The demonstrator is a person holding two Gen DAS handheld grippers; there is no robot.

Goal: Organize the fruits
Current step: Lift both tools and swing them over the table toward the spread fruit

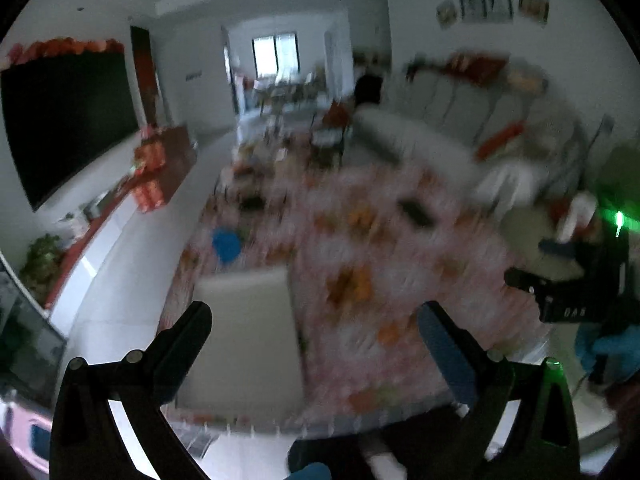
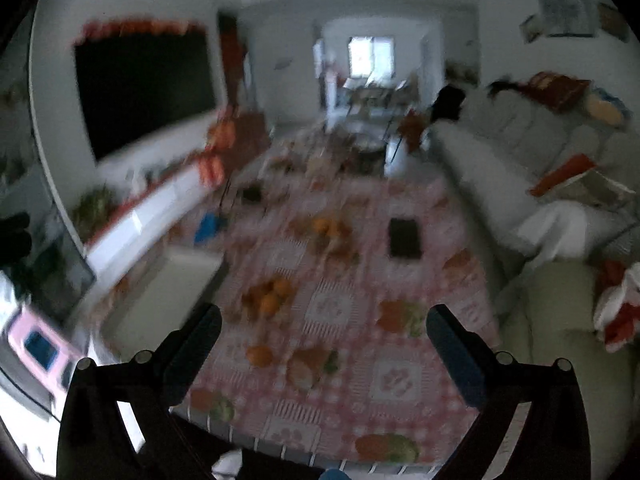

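Both views are motion-blurred. In the right wrist view a cluster of oranges [image 2: 270, 296] lies mid-table on the pink checked cloth [image 2: 328, 308]. A single orange [image 2: 259, 355] sits nearer me and another orange group [image 2: 328, 227] farther back. Real fruit is hard to tell from the cloth's fruit prints. My right gripper [image 2: 322, 328] hangs open above the table's near end, holding nothing. My left gripper [image 1: 316, 324] is open and empty too, over the table's left side, with orange smears [image 1: 352, 284] ahead. The right gripper [image 1: 538, 262] shows at the right edge of the left wrist view.
A white box-like block [image 2: 160, 300] stands against the table's left side. On the cloth lie a flat black object [image 2: 405, 237] and a blue item [image 2: 208, 227]. A grey sofa [image 2: 500, 148] runs along the right, a television [image 2: 144, 88] hangs on the left wall.
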